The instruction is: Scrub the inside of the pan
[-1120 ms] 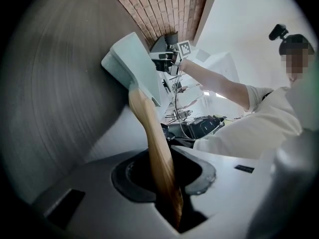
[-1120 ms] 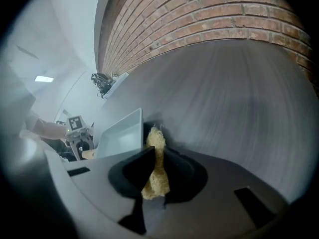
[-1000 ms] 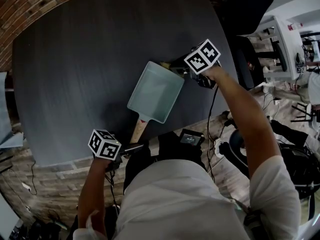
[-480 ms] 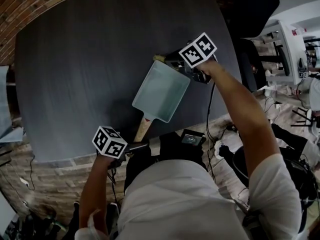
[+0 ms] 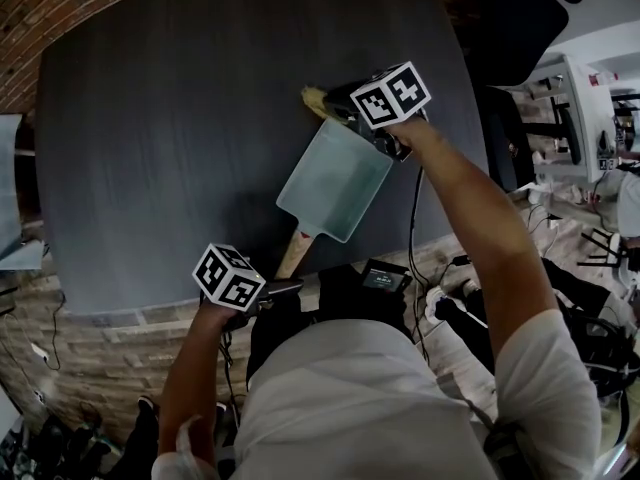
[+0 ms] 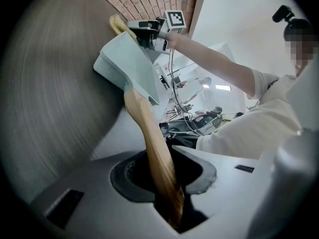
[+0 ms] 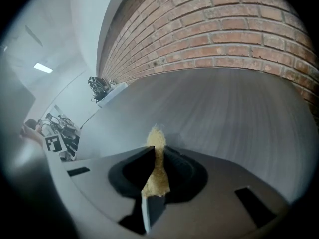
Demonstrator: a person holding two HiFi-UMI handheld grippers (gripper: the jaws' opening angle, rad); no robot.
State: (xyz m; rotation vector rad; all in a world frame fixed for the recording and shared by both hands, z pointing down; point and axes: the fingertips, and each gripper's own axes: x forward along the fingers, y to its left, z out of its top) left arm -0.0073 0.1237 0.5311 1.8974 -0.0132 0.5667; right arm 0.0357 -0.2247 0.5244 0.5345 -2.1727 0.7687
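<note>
Clamping the wooden handle, the left gripper steadies the pale pan over the dark table. The right gripper, pinching a yellow sponge, sits at the far rim, apparently mid-scrub; next likely comes a stroke back inside.

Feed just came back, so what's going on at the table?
A person works with two tools over a dark table. The left hand-held gripper is clamped on the wooden handle of a pale rectangular pan, steadying it. The right hand-held gripper pinches a yellow sponge, which is at the pan's far rim, over the tabletop, not inside the basin at this moment.
</note>
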